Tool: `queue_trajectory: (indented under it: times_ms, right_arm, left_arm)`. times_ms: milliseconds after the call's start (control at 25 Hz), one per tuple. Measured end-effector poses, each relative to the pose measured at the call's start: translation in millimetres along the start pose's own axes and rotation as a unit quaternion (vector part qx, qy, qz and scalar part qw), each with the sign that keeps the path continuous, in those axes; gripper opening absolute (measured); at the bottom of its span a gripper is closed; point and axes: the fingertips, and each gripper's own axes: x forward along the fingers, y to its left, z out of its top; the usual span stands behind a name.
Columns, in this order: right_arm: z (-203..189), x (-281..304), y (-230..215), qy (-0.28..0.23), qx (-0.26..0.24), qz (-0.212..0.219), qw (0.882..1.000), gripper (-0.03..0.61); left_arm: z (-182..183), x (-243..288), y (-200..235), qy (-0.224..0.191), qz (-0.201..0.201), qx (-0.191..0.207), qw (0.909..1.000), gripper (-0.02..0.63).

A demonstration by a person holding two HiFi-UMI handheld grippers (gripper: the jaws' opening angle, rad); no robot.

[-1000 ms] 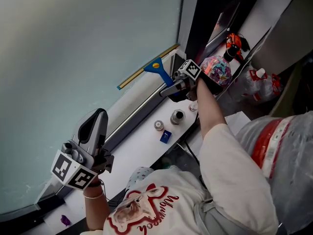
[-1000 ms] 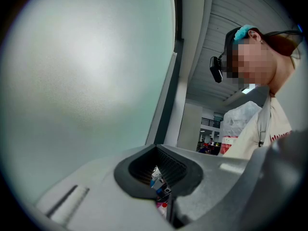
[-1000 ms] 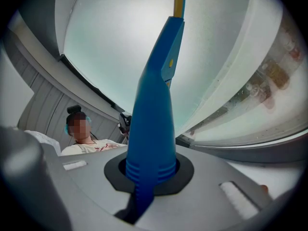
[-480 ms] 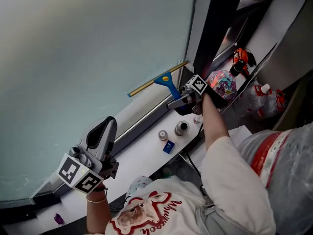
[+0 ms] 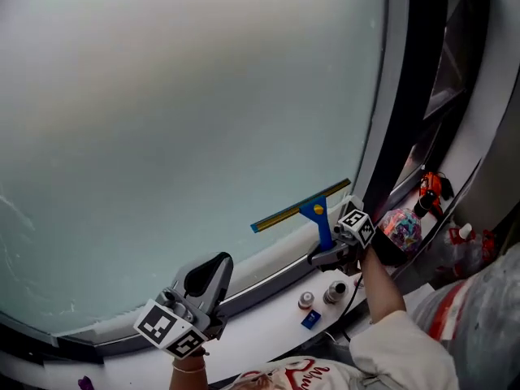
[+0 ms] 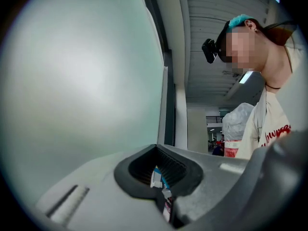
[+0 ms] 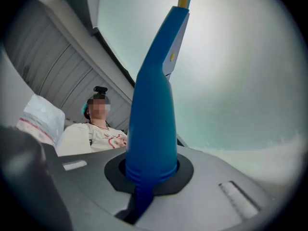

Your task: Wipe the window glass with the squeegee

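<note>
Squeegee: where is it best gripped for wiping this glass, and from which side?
Grip the squeegee by its blue handle, at the narrow ribbed lower end, coming from below, as the right gripper does now. The handle runs down away from the long blade, so the gripper sits clear of the window glass.

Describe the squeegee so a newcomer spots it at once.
Start at the frosted window glass and go to its lower right, near the dark frame. The squeegee sits there in the right gripper: blue handle, yellow-edged blade, unlike anything nearby.
</note>
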Motion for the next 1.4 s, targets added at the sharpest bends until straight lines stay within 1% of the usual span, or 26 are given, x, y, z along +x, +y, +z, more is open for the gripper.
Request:
queue_trajectory:
  times_ms: [80,160,240,320,360,400,520,680,720,840,920,1040,1160,1280,1400]
  right_arm:
    - [16.4,31.1,8.8,-0.002,-0.05,-0.027,0.998,0.032]
    - [29.5,59.2,17.1,0.02,-0.088,-0.06,0.994,0.033]
    - [45.7,87.7,25.0,0.046,-0.13,-0.087,0.987,0.032]
    - [67.1,119.2,29.8,0.052,-0.175,-0.112,0.977,0.032]
    - [76.6,136.4,33.9,0.049,-0.189,-0.12,0.973,0.032]
    - [84.6,153.8,39.3,0.044,-0.194,-0.123,0.972,0.032]
    - [107.2,203.2,55.7,0.021,-0.194,-0.118,0.974,0.032]
    - [131.6,256.7,68.0,0.035,-0.204,-0.118,0.971,0.032]
    - [138.1,268.8,72.7,0.037,-0.202,-0.113,0.972,0.032]
    - [165.0,306.0,95.2,0.024,-0.189,-0.076,0.979,0.032]
    - [188.3,327.8,109.5,0.019,-0.193,-0.063,0.979,0.032]
    - [224.2,352.5,127.3,0.021,-0.2,-0.065,0.977,0.032]
    - [259.5,371.4,147.2,0.024,-0.208,-0.068,0.975,0.032]
    - [290.4,388.7,166.6,0.033,-0.215,-0.075,0.973,0.032]
    - [317.4,398.5,182.2,0.042,-0.21,-0.076,0.974,0.032]
  left_arm:
    - [18.5,-13.3,-2.3,-0.015,0.005,0.018,0.9997,0.0]
    - [32.3,-28.3,-4.6,-0.026,0.012,0.037,0.9989,0.0]
    - [42.2,-45.1,-0.7,-0.035,0.025,0.051,0.9978,0.0]
    - [51.1,-62.6,9.6,-0.042,0.043,0.056,0.9966,0.0]
    - [54.5,-71.3,13.6,-0.044,0.052,0.055,0.9961,0.0]
    - [57.0,-80.2,16.0,-0.046,0.058,0.055,0.9957,0.0]
    - [65.6,-106.3,18.8,-0.05,0.068,0.061,0.9946,0.0]
    - [81.4,-141.0,21.3,-0.059,0.074,0.072,0.9929,0.0]
    - [84.0,-149.5,22.3,-0.06,0.074,0.075,0.9927,0.0]
    - [94.7,-173.9,28.2,-0.056,0.07,0.091,0.9918,0.0]
    - [107.7,-188.0,33.0,-0.055,0.064,0.106,0.9907,0.0]
    - [128.0,-204.9,36.8,-0.06,0.057,0.13,0.988,0.0]
    - [140.5,-213.9,35.8,-0.064,0.048,0.146,0.986,0.0]
    - [150.3,-213.9,29.3,-0.07,0.04,0.157,0.9844,0.0]
    - [162.4,-207.4,19.8,-0.078,0.036,0.174,0.9809,0.0]
